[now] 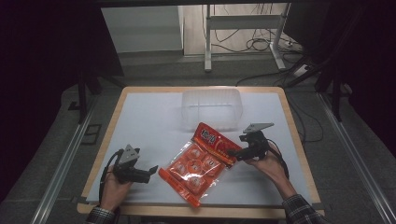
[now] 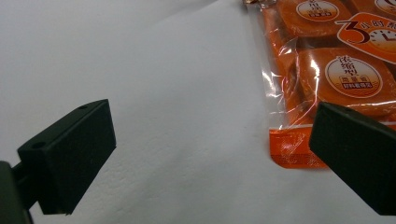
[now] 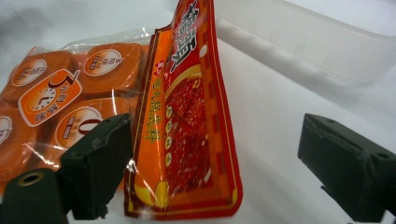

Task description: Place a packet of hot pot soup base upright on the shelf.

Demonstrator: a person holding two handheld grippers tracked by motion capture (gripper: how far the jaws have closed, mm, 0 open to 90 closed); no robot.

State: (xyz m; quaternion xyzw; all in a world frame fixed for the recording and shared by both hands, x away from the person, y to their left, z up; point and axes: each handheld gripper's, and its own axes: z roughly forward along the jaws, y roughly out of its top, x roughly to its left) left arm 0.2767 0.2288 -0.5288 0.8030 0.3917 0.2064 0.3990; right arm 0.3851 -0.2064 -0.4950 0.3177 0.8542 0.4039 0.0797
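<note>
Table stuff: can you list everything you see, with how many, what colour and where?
Snack bag: one, orange-red, near middle of the table, its printed top edge between the right gripper's jaws.
Plastic tub: one, clear, far middle of the table.
Table: one, white top, wooden rim.
Left gripper: one, black, near left, jaws open beside the bag's corner.
Right gripper: one, black, near right, jaws open around the bag's top edge.

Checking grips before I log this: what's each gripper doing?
Left gripper: open, holding nothing.
Right gripper: open around the orange packet's edge, not gripping.
</note>
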